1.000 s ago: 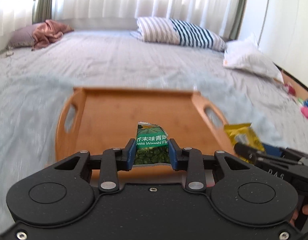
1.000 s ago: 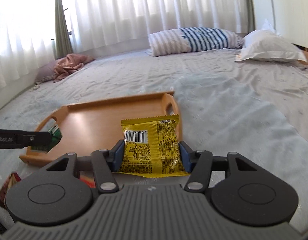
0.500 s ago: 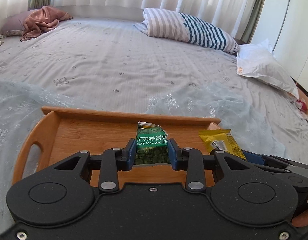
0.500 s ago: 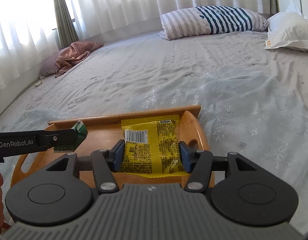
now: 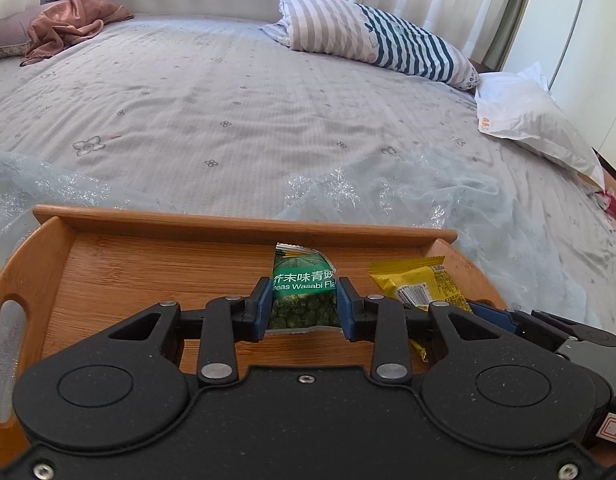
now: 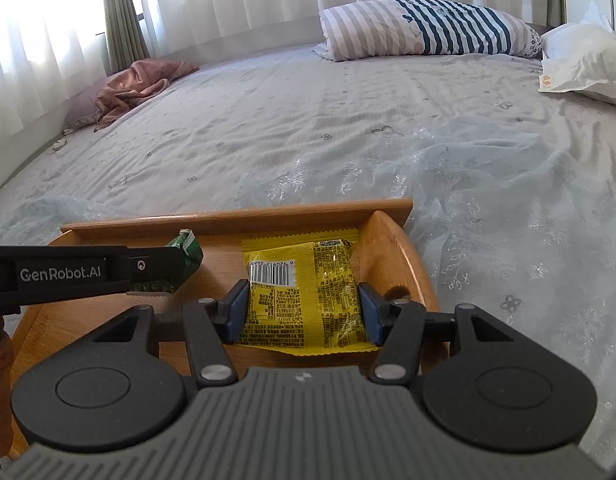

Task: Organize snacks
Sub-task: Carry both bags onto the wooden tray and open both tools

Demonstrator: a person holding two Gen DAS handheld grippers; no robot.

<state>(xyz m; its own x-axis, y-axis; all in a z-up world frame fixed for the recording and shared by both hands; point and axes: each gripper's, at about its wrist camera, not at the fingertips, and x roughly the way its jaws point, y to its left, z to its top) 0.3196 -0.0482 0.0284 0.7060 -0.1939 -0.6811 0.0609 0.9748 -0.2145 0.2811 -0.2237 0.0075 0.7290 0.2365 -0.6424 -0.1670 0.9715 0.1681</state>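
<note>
**Both packets over the tray**

Now the left gripper (image 5: 304,304) is clamping a green packet (image 5: 302,292) above the tray (image 5: 148,264), near its far rim. Beside it, the right gripper (image 6: 302,310) is clamping a yellow packet (image 6: 304,288) at the far right corner.

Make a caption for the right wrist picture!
Right gripper holds a yellow snack packet over the wooden tray.

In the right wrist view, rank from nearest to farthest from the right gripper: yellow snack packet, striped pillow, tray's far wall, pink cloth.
1. yellow snack packet: between the jaws of the right gripper.
2. tray's far wall: just ahead.
3. pink cloth: far left.
4. striped pillow: far end, right of centre.
</note>
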